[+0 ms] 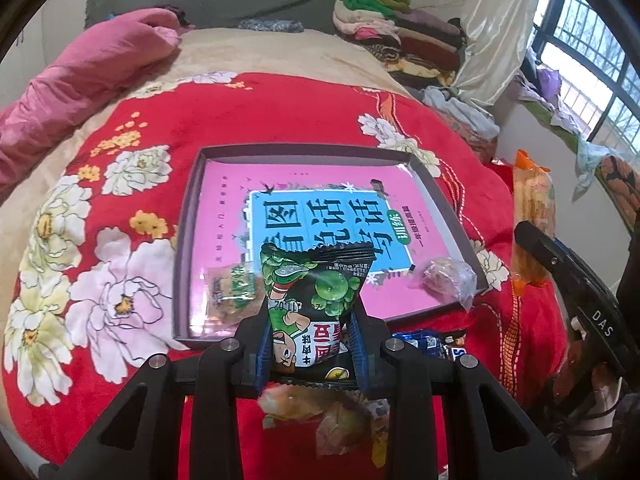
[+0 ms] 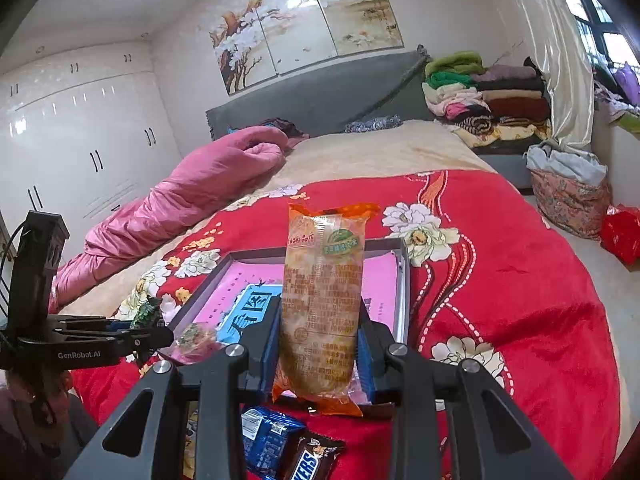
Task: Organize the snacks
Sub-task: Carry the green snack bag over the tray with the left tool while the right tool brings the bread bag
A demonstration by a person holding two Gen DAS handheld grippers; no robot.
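My left gripper (image 1: 310, 344) is shut on a green-and-black snack bag (image 1: 316, 300), held upright above the near edge of a dark shallow box (image 1: 188, 240) lined with a pink book. Inside the box lie a small green-printed packet (image 1: 232, 292) at the near left and a clear-wrapped brown sweet (image 1: 448, 280) at the near right. My right gripper (image 2: 320, 344) is shut on a long orange-wrapped pastry (image 2: 322, 300), standing upright over the near right part of the box (image 2: 404, 280). The left gripper (image 2: 132, 332) shows at the left of the right wrist view.
Loose snacks lie on the red flowered blanket (image 2: 520, 300) near me: a blue packet (image 2: 268, 440) and a Snickers bar (image 2: 312, 460). A pink quilt (image 2: 180, 200) lies at the left. Folded clothes (image 2: 480, 96) are piled by the headboard.
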